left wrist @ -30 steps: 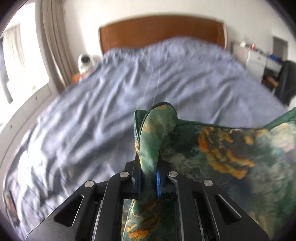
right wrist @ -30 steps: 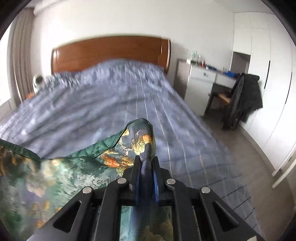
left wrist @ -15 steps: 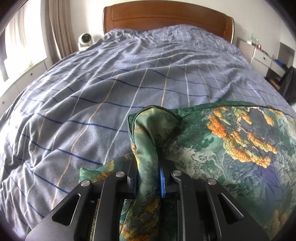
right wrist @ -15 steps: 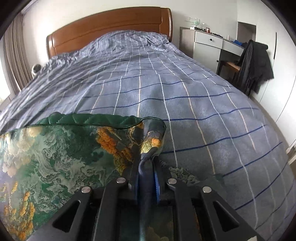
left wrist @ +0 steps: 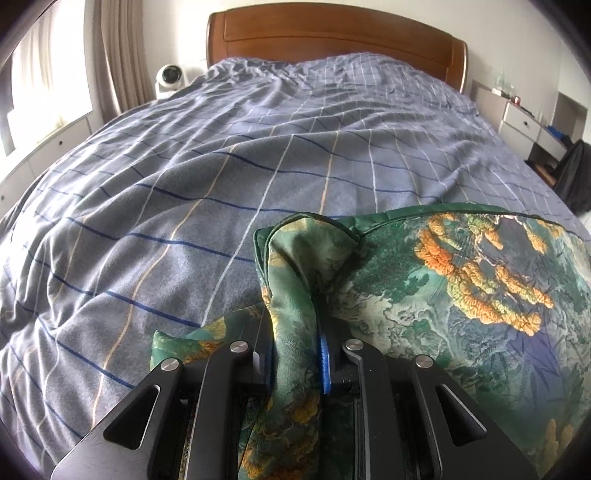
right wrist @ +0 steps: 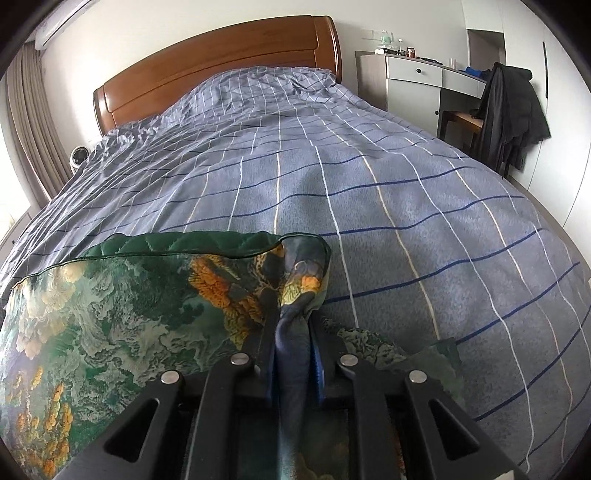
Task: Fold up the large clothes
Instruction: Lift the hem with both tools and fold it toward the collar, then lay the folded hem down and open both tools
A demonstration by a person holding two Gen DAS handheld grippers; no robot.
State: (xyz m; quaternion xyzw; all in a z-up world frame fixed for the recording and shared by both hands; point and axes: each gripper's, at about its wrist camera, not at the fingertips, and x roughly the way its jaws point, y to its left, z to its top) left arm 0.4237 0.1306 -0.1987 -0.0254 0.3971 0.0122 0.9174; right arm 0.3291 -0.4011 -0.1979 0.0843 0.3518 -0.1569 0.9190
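Note:
A large green garment (left wrist: 461, 288) with orange and teal landscape print lies low over the blue checked bed. My left gripper (left wrist: 295, 325) is shut on its left corner, the cloth bunched between the jaws. My right gripper (right wrist: 293, 332) is shut on the right corner of the same garment (right wrist: 129, 314). The top edge runs stretched between the two grippers, with a dark green quilted lining (right wrist: 177, 243) showing along it. A lower layer of the garment (left wrist: 192, 336) lies on the bed under the left gripper.
The blue checked duvet (left wrist: 258, 147) covers the whole bed up to a wooden headboard (left wrist: 332, 33). A white fan (left wrist: 168, 77) and curtains stand at the left. A white dresser (right wrist: 413, 85) and a chair with a black coat (right wrist: 513, 107) stand at the right.
Both grippers have carried the held corners forward and down from above the bed to just over the duvet. The garment now lies spread low on the bed.

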